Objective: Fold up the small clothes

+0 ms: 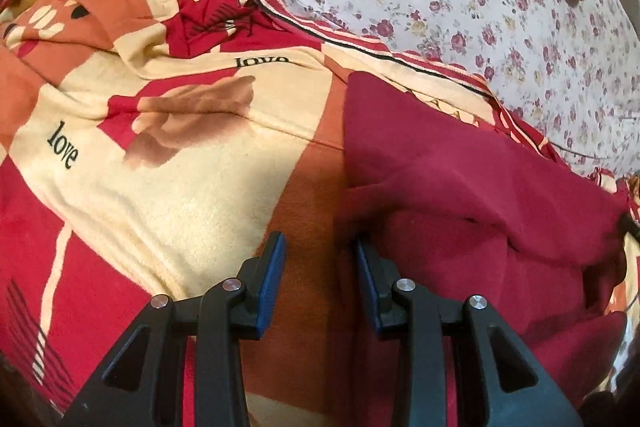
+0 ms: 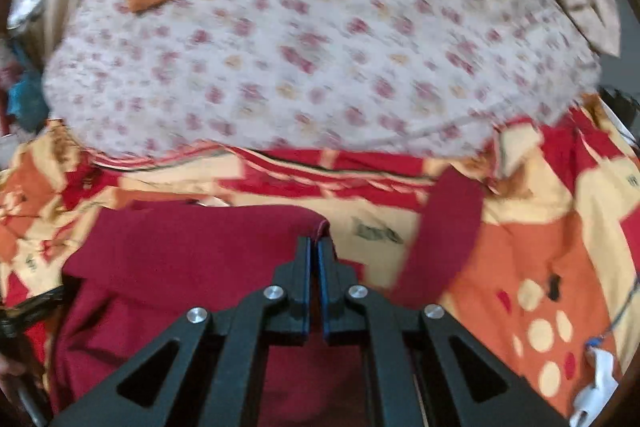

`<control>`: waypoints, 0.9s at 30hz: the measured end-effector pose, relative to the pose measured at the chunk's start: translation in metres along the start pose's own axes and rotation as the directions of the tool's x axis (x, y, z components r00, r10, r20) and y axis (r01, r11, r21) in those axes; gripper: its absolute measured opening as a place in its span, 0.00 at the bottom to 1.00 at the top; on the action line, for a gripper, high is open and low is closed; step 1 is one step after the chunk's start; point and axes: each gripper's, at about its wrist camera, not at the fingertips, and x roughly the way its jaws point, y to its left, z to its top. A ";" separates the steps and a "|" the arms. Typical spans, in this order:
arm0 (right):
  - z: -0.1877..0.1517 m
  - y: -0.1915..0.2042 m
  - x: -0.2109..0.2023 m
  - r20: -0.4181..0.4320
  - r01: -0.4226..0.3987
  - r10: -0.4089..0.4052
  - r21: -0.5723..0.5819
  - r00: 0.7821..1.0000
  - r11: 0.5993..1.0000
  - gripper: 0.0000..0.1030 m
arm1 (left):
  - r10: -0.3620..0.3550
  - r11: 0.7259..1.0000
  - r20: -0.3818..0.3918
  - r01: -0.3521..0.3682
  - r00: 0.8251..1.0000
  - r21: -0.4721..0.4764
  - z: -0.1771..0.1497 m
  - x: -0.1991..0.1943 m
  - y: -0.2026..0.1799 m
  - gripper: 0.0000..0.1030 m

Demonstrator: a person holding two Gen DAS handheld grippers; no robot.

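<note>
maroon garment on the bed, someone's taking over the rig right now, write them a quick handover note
Right gripper: shut on the maroon garment, pinching a hemmed edge.
Left gripper: jaws apart, empty, by the garment's left edge over the blanket.
Garment lies rumpled on the blanket; one part sticks out to the right.
Done: an edge is gripped. No neat fold shows yet.
Left: fold it over, flatten it and tidy it.

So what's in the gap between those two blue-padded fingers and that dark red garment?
In the left wrist view, the left gripper stands open over bare orange blanket; the dark red cloth garment starts right beside its right-hand finger.
</note>
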 end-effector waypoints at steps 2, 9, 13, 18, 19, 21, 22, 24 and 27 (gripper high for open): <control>-0.004 -0.002 0.018 -0.076 0.039 -0.040 -0.012 0.996 0.999 0.08 | 0.006 1.000 0.002 -0.006 1.000 0.008 0.000 -0.001 -0.002 0.14; -0.007 0.055 -0.002 -0.035 -0.236 0.235 -0.031 0.971 0.971 0.55 | -0.032 0.999 0.009 0.032 0.999 -0.042 0.001 -0.003 0.010 0.14; -0.018 0.135 0.005 -0.181 -0.511 0.486 -0.135 0.855 0.849 0.55 | -0.045 0.997 0.003 0.046 0.999 -0.055 0.001 -0.007 0.013 0.14; -0.035 0.209 0.036 -0.306 -0.673 0.628 -0.065 0.716 0.736 0.55 | 0.006 0.998 0.027 -0.004 1.000 -0.063 0.000 -0.029 0.026 0.14; -0.036 0.218 0.042 -0.318 -0.681 0.634 -0.054 0.705 0.730 0.55 | 0.041 0.997 0.047 -0.038 0.998 -0.066 0.001 -0.036 0.032 0.14; -0.040 0.233 0.060 -0.332 -0.681 0.637 -0.019 0.695 0.732 0.55 | 0.074 0.995 0.076 -0.068 0.994 -0.079 0.002 -0.046 0.045 0.14; -0.041 0.239 0.066 -0.332 -0.677 0.638 -0.003 0.695 0.736 0.55 | 0.086 0.992 0.085 -0.078 0.993 -0.096 0.003 -0.052 0.054 0.14; -0.041 0.248 0.081 -0.314 -0.668 0.641 0.029 0.700 0.744 0.55 | 0.092 0.990 0.094 -0.081 0.991 -0.115 0.007 -0.058 0.065 0.14; -0.037 0.259 0.090 -0.267 -0.647 0.634 0.046 0.726 0.761 0.54 | 0.111 0.986 0.113 -0.096 0.987 -0.133 0.014 -0.067 0.081 0.14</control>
